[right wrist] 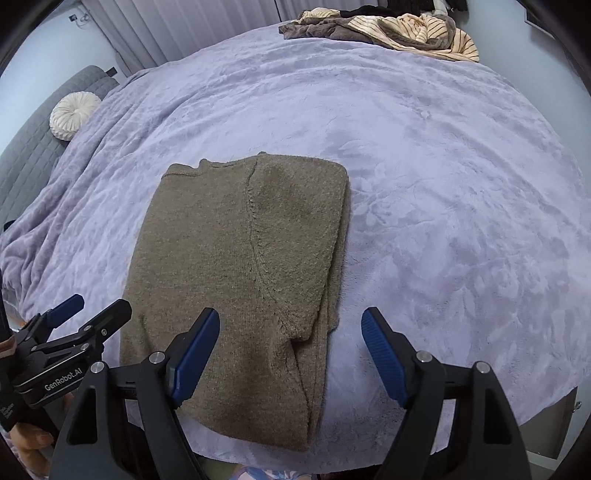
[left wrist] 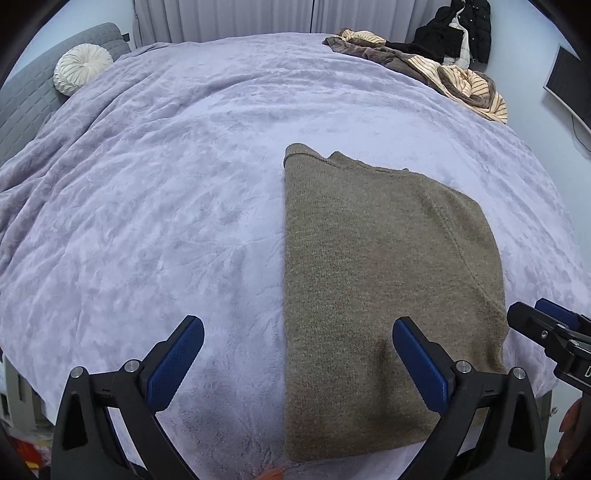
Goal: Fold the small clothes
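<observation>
A brown knit sweater lies folded into a long rectangle on a lavender plush blanket that covers the bed. Its near end reaches almost to the near edge of the bed, and its neckline end points toward the far side. In the right wrist view the sweater shows a curved seam running down its upper layer, and a folded edge stacked along its right side. No container is in view; the only pile of things is a heap of striped and brown clothes at the far right corner of the bed, with dark garments hanging behind it. A round white pleated cushion rests against a grey quilted headboard at the far left.

The left gripper hovers low over the near edge of the bed, its jaws spread wide and gripping nothing; its right finger sits above the sweater's near right part, and its left finger is above bare blanket. The right gripper is likewise spread wide and empty, its left finger over the sweater's near end and its right finger over blanket to the right of the garment. Both point toward the far side of the bed. Each gripper appears at the edge of the other's view, side by side and near one another: the right gripper just right of the sweater, the left gripper just left of it.
</observation>
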The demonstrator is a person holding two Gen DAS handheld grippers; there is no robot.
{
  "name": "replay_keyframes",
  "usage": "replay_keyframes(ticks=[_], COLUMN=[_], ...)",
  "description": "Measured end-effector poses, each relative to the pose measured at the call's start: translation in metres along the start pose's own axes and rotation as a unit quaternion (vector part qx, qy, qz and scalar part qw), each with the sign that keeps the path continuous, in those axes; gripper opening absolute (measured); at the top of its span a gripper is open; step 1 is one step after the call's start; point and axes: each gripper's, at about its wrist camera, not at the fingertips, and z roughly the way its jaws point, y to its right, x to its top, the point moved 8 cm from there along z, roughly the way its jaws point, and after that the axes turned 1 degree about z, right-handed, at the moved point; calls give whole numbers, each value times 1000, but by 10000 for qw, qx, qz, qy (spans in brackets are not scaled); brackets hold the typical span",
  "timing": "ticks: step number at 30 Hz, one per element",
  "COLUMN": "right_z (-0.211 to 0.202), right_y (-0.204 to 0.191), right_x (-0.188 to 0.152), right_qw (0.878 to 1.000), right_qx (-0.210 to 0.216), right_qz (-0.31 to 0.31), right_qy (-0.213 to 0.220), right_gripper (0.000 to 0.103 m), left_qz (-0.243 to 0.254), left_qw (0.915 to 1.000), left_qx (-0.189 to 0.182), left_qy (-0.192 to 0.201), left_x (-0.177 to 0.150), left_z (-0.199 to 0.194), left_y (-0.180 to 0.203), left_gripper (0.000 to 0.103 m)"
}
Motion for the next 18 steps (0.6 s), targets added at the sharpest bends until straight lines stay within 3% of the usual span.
replay_keyframes(ticks=[18], right_z=[5], right_y=[6], right_x=[1], right_qw=[9997], right_qx=[-58], right_qz=[207], right_qy=[-114], right_gripper=[82], left_qz=[103], left_qw=[9998], left_qx=[179], left_qy=[10], left_x=[2], left_z=[0], left_y=[3], left_gripper=[102])
